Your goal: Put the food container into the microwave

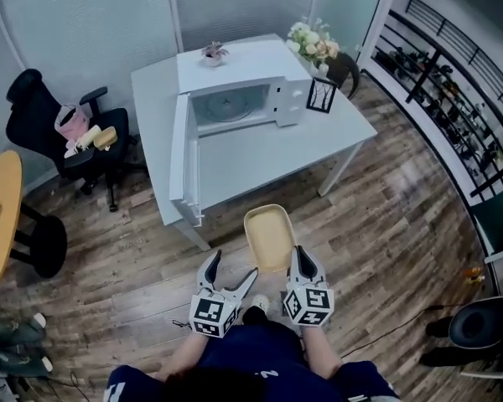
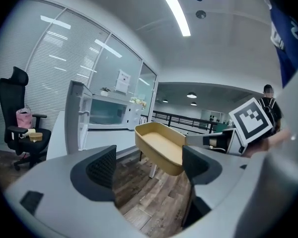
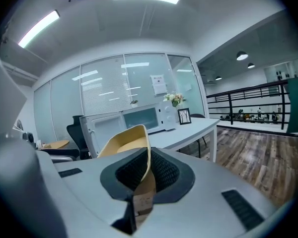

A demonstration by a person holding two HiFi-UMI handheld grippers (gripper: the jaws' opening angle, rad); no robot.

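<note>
An empty tan food container point(image 1: 269, 236) hangs over the wooden floor just in front of the white table point(image 1: 318, 136). My right gripper point(image 1: 299, 262) is shut on its near right rim; in the right gripper view the container point(image 3: 126, 142) rises from between the closed jaws. My left gripper point(image 1: 230, 272) stands open to the left of the container, holding nothing; in the left gripper view the container point(image 2: 161, 145) floats beyond the spread jaws. The white microwave point(image 1: 239, 86) sits on the table with its door point(image 1: 184, 159) swung wide open to the left, its cavity showing a glass plate.
A framed picture point(image 1: 320, 95) and a flower bouquet point(image 1: 312, 40) stand right of the microwave; a small plant point(image 1: 215, 53) sits on top of it. A black office chair point(image 1: 59, 128) with bags is at left, a round wooden table point(image 1: 0, 213) further left. A railing runs at right.
</note>
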